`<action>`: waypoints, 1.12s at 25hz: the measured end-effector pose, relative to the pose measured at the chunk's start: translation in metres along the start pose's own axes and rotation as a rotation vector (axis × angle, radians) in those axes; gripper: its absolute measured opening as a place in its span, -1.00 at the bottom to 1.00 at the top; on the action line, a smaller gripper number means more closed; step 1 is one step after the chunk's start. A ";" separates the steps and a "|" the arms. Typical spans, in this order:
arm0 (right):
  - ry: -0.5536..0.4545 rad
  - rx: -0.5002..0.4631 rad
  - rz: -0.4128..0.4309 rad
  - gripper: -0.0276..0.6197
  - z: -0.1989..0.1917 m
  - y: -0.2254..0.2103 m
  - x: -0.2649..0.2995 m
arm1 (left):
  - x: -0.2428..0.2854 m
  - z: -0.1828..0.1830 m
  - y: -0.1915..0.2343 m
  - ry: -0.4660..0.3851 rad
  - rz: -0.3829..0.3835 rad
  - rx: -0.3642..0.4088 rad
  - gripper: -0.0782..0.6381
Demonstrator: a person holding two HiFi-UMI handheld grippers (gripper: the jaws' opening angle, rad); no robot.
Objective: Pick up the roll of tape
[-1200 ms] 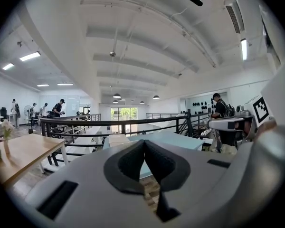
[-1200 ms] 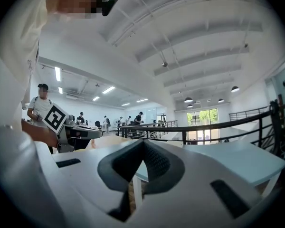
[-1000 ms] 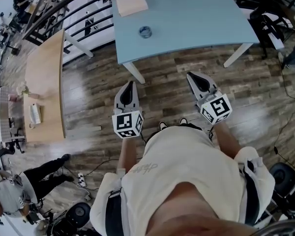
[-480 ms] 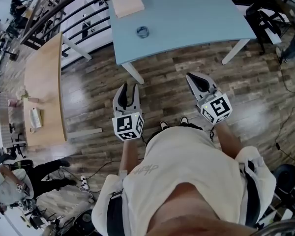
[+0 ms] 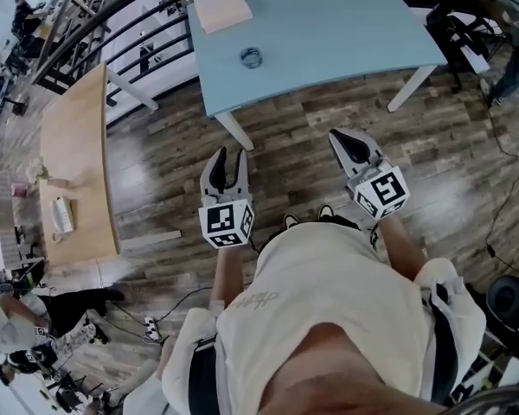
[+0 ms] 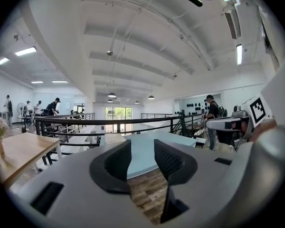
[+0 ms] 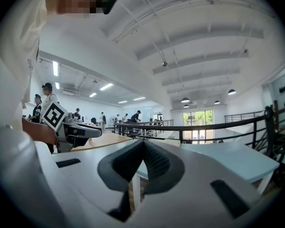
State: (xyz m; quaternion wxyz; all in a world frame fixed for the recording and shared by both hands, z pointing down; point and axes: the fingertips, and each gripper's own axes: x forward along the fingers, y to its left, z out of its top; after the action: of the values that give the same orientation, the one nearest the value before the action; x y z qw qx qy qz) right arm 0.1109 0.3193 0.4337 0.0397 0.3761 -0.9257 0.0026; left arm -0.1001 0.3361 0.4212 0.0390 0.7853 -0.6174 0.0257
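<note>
Roll of tape lies flat on blue worktop, toward its near left corner, apart from tan board further back. Left claw has just been opening; jaws apart, nothing between. Right claw closed, empty. Both over wooden floor, well short of worktop.
</note>
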 end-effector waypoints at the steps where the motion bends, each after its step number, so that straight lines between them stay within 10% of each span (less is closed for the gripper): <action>1: -0.004 -0.001 -0.005 -0.89 0.002 0.002 0.002 | 0.000 0.000 0.002 0.000 -0.006 0.005 -0.37; 28: 0.054 0.020 -0.039 -0.89 -0.024 -0.027 0.074 | 0.072 -0.026 0.053 0.085 -0.049 -0.023 -0.37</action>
State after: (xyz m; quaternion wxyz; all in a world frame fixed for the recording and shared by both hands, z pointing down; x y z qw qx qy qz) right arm 0.0780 0.2492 0.4626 0.0610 0.3941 -0.9168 0.0213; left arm -0.1342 0.2561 0.4555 0.0747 0.7978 -0.5961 0.0511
